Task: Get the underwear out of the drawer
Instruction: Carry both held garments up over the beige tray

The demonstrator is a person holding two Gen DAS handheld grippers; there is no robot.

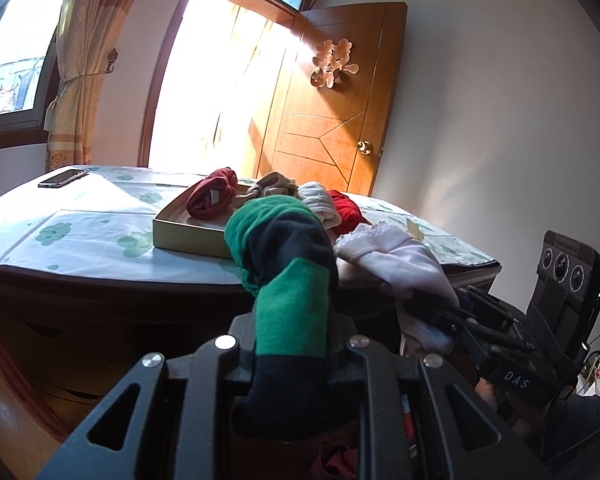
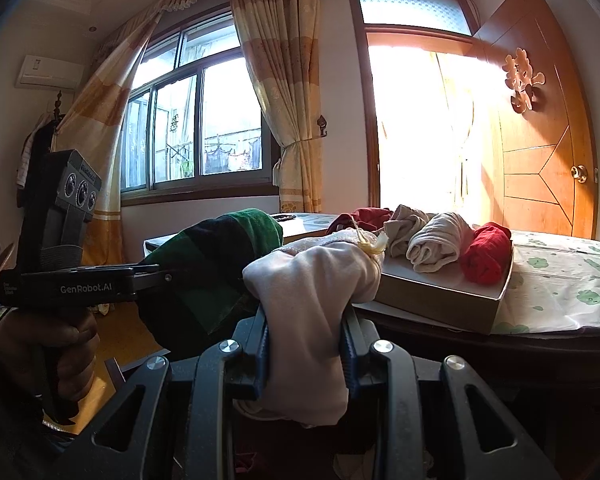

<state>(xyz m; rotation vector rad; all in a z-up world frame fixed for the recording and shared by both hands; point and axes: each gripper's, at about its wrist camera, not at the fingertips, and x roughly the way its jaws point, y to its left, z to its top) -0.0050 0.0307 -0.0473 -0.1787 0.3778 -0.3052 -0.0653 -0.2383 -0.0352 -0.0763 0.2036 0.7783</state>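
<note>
My left gripper (image 1: 292, 320) is shut on a rolled green and black underwear (image 1: 284, 248), held up in front of the dresser edge. My right gripper (image 2: 304, 344) is shut on a pale pink underwear (image 2: 316, 288) with a small yellow bow, just to the right of the green one (image 2: 216, 256). The pink piece (image 1: 384, 252) and right gripper (image 1: 452, 312) show at the right of the left wrist view. A shallow cardboard tray (image 1: 188, 236) on the dresser top holds rolled red, beige and white pieces (image 2: 436, 248). The drawer itself is hidden below the grippers.
The dresser top (image 1: 80, 236) has a cloud-print cover, with a phone (image 1: 63, 178) at its far left corner. Behind it stand a bright doorway and an open wooden door (image 1: 336, 120). A curtained window (image 2: 192, 128) fills the left wall. A hand (image 2: 68, 344) grips the left tool.
</note>
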